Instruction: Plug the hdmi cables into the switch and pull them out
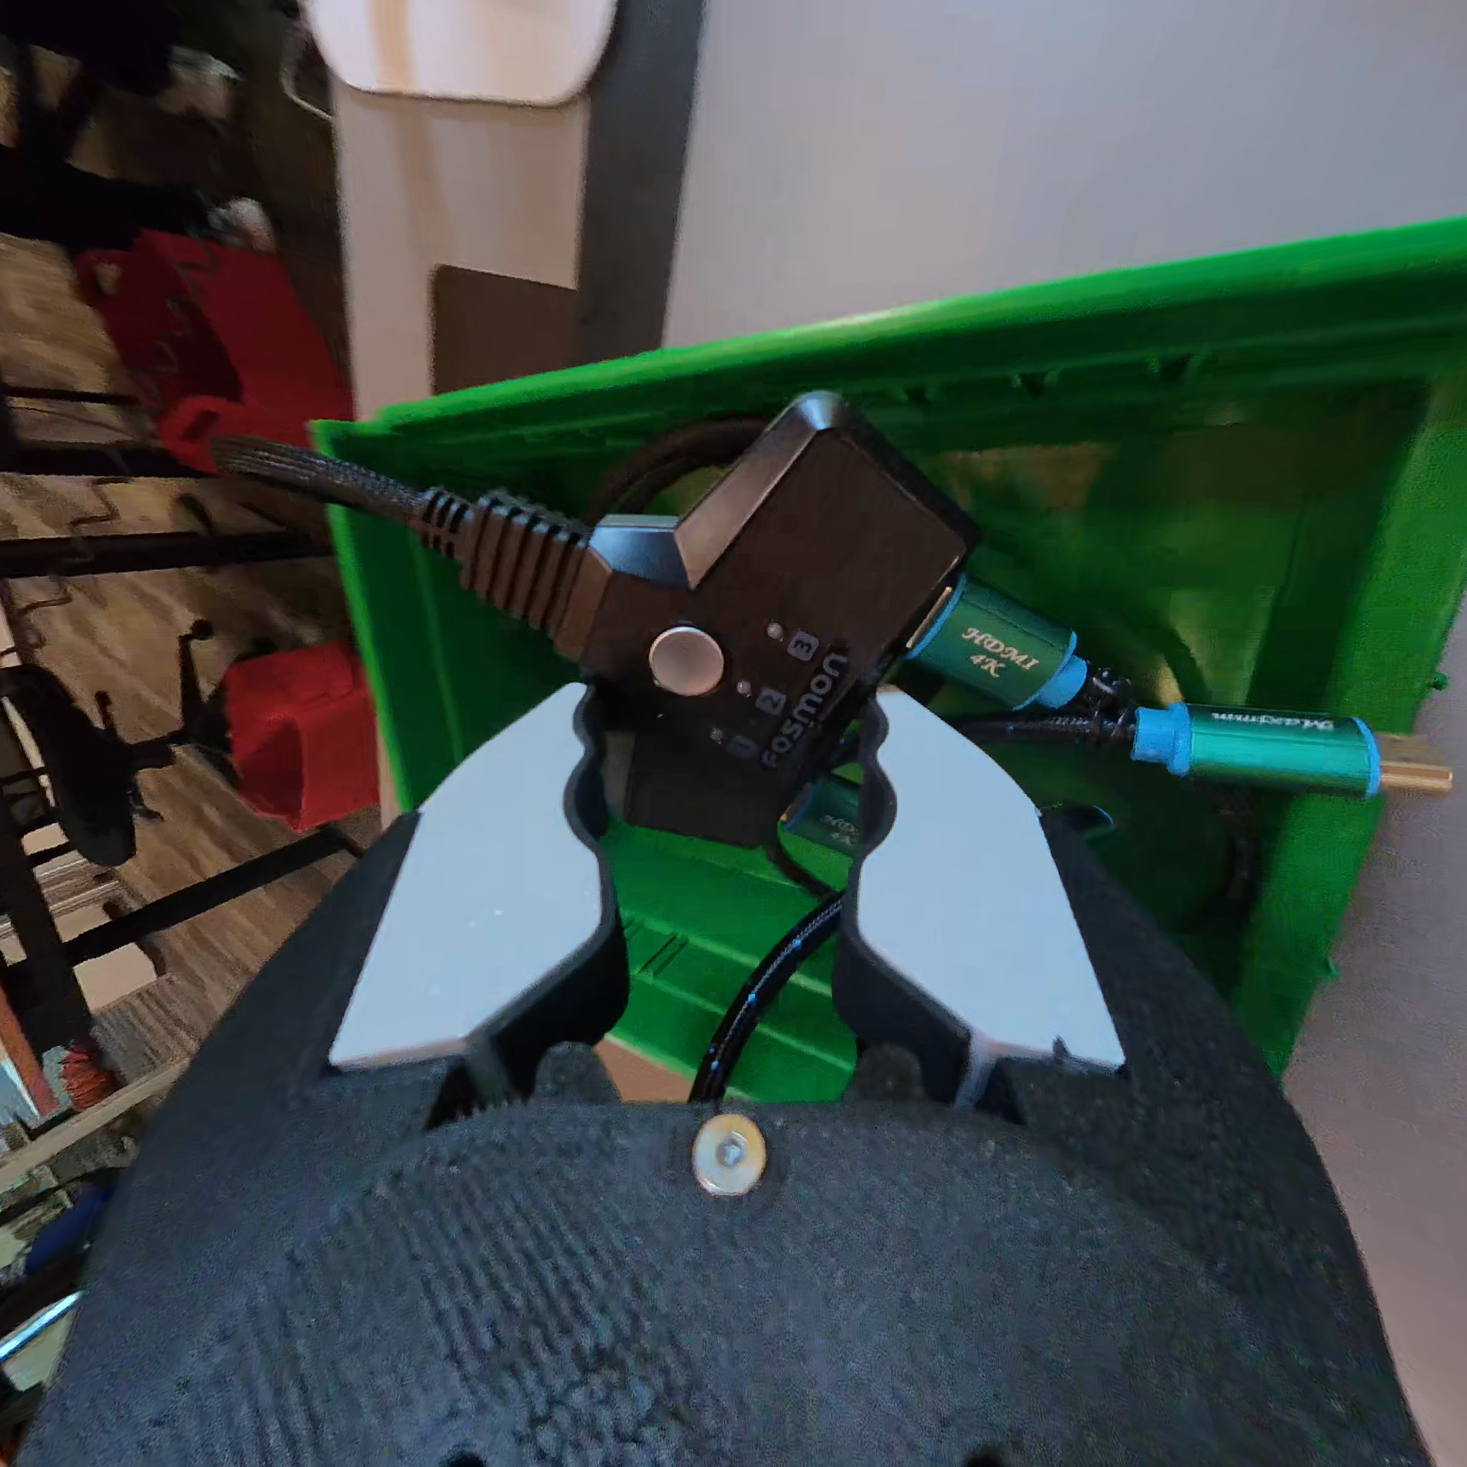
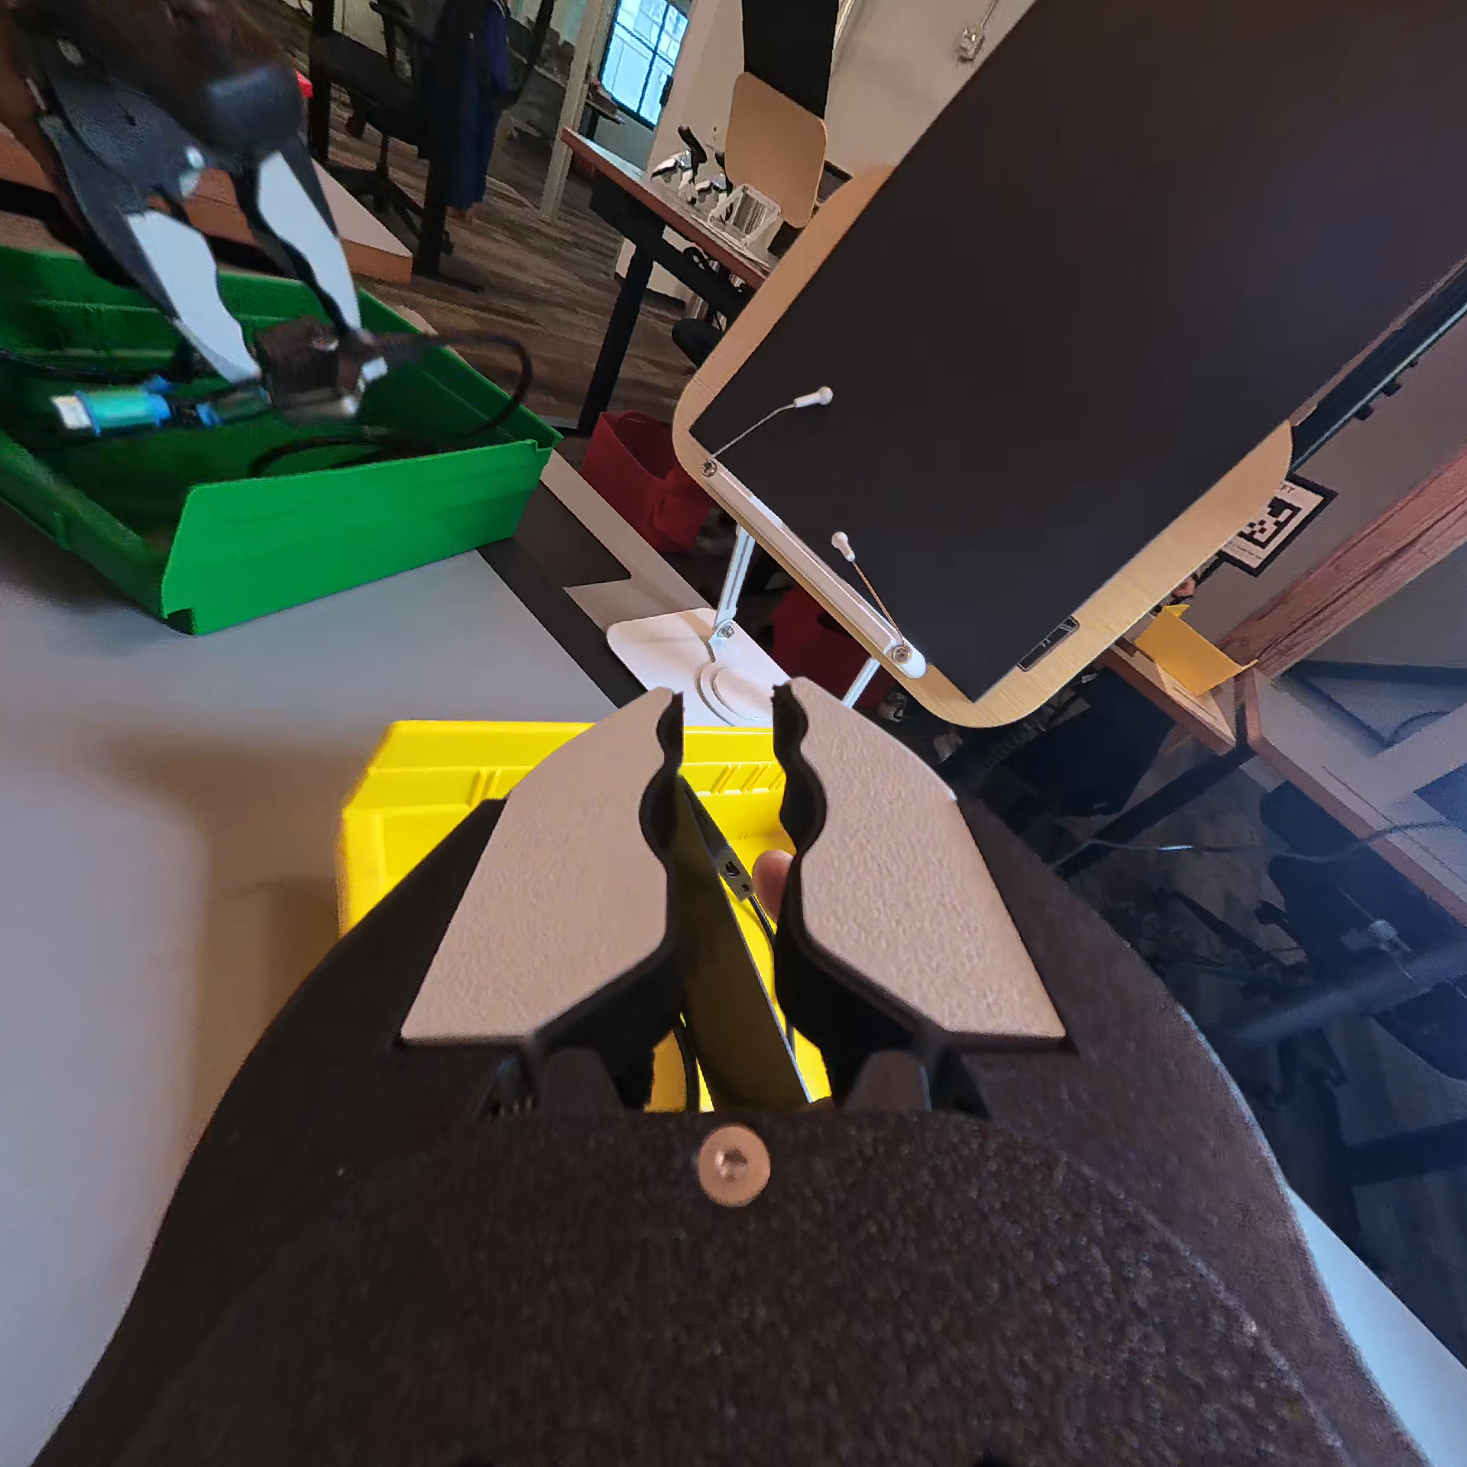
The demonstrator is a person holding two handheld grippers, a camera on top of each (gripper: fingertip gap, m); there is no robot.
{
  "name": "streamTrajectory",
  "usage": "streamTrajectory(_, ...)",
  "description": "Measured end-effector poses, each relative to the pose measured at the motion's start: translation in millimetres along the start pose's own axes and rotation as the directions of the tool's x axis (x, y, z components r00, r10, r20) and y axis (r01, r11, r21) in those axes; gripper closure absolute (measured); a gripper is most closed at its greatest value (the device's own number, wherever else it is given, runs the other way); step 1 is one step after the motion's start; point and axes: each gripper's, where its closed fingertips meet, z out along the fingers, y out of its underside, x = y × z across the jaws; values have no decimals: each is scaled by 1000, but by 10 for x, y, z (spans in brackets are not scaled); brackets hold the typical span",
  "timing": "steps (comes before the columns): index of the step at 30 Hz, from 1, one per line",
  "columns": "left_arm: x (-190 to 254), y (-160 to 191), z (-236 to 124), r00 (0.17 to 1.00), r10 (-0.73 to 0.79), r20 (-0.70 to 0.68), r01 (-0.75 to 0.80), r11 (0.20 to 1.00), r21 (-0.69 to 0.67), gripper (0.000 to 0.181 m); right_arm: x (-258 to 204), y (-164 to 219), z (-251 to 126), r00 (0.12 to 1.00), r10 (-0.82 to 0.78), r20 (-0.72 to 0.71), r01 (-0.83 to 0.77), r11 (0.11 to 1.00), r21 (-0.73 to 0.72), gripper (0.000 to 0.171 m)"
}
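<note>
A: Two fingers of the left gripper (image 1: pixel 726 734) are being pressed against the narrow end of the black switch (image 1: pixel 762 619), so the jaws are being kept clamped on it, and the switch is being held up over the green bin (image 1: pixel 952 373).

B: And what is being shown at its ports?

A: One teal HDMI plug (image 1: pixel 996 647) is being seated in the far side port. A second teal plug (image 1: pixel 822 822) is being partly hidden behind the right finger; whether it is fully home cannot be told. A third plug (image 1: pixel 1262 750) is being left free, its gold tip bared, just beside the first plug. The switch's own thick braided lead (image 1: pixel 333 476) is being trailed out over the bin's edge.

B: And the right gripper (image 2: pixel 726 718)?

A: Its jaws are being held a little apart, with nothing being gripped. It is being hovered over a yellow bin (image 2: pixel 444 774), well apart from the green bin on the grey table (image 2: pixel 198 754). A flat dark object and a fingertip are being glimpsed through the gap.

B: So how far along is the work being judged?

A: Plugging is being judged as partly done: at least one cable is in, one is still out. The last insertion and all the pulling out are being left to do.
</note>
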Motion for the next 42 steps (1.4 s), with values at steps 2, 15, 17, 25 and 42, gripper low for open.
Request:
streamTrajectory(2, -129, -25, -236, 997, -57, 57, 53, 996, 65, 119, -40, -40, 5, 1000, -7, 6, 7, 1000, 7, 149)
streamTrajectory(15, -548, -589, -1557, 913, -364, 182, 177, 757, 628, 120, -196, -231, -15, 998, -68, 19, 67, 996, 58, 151)
streamTrajectory(17, -478, -766, -1707, 916, -376, 137, 175, 684, 708, 120, -212, -287, -30, 997, -74, 20, 72, 993, 89, 151)
streamTrajectory(25, 98, -1707, -2252, 950, -289, -121, 200, 262, 944, 121, -604, -1012, -424, 982, -117, 151, 49, 919, 392, 150)
streamTrajectory(42, 1361, -2451, -1826, 899, 160, -409, 331, 366, 870, 121, -1080, -1030, -452, 887, -447, 115, 403, 871, 280, 125)
